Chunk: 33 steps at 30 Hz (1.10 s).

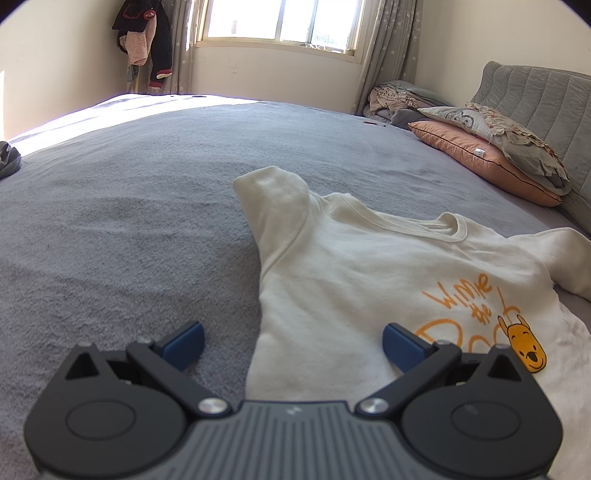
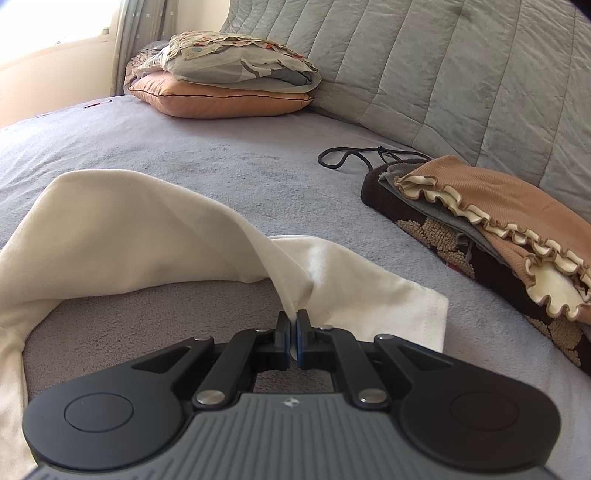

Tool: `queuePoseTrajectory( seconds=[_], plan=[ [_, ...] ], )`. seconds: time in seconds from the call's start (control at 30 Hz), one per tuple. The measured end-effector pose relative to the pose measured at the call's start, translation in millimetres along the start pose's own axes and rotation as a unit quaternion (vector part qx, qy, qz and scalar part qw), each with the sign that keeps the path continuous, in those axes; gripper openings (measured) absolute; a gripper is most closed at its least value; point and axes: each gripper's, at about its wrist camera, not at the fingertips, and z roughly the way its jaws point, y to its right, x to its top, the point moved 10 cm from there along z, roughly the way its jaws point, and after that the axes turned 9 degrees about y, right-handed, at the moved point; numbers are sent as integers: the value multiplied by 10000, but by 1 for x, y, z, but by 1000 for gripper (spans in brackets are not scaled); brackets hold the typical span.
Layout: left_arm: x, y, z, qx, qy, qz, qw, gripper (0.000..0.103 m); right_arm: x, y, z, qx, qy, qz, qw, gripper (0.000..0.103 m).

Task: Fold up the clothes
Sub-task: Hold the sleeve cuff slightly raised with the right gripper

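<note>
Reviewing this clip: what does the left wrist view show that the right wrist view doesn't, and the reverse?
Left wrist only: the open left gripper over the cream shirt, its orange bear print, the window and dark clothes hanging beside it.

Right wrist only: the right gripper shut on the shirt's fabric, and a pile of folded clothes with a black cord.

Both: the shirt, grey bedspread, orange pillow, padded headboard.

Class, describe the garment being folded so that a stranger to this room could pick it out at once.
Start at the wide grey bed. Spread on it, below the stacked pillows, lies the cream sweatshirt. Unlike the brown ruffled clothes by the headboard, it bears orange lettering and a yellow bear's face.
</note>
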Motion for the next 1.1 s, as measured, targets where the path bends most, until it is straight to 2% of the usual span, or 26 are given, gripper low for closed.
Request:
queuePoseTrajectory(
  seconds=[1.1],
  plan=[
    [0, 0, 0, 0, -1, 0, 10000, 103, -2, -3, 0, -80, 38, -148, 9999, 4]
  ],
)
